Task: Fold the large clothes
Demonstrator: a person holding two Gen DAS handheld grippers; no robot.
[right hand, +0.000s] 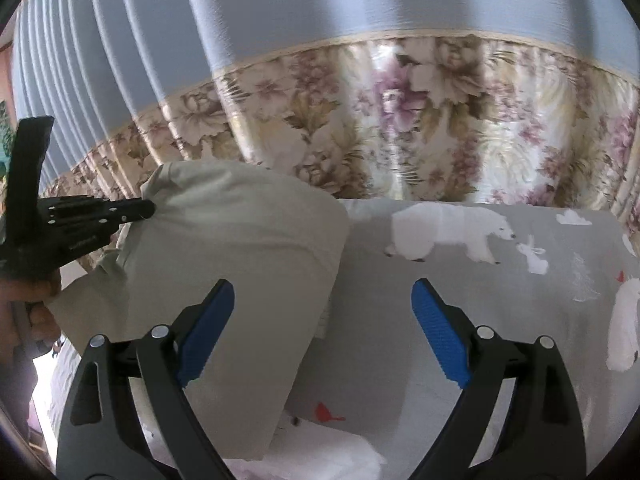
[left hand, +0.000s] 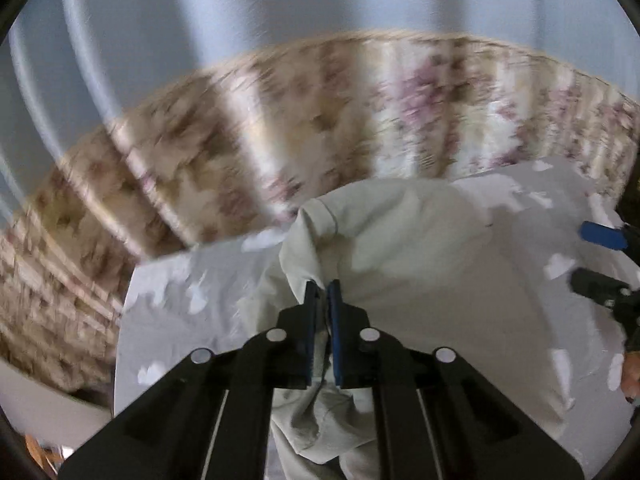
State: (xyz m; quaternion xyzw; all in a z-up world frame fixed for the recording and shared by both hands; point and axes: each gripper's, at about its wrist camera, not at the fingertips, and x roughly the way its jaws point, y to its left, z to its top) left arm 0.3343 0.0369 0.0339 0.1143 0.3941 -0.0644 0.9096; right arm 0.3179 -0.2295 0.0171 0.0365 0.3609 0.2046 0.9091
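Note:
A pale cream garment (right hand: 236, 264) hangs lifted over the grey bed sheet (right hand: 460, 304) printed with polar bears. My left gripper (left hand: 322, 292) is shut on a bunched edge of the garment (left hand: 400, 248) and holds it up; it also shows at the left of the right wrist view (right hand: 148, 209), pinching the top corner. My right gripper (right hand: 322, 308) is open and empty, just right of the hanging cloth, above the sheet. Its blue fingertips (left hand: 600, 236) show at the right edge of the left wrist view.
A curtain hangs behind the bed, light blue above (right hand: 320, 8) with a floral band (right hand: 420, 120) below. The sheet's far edge (right hand: 480, 205) meets the curtain. A folded white-pink cloth (right hand: 320, 452) lies at the near edge.

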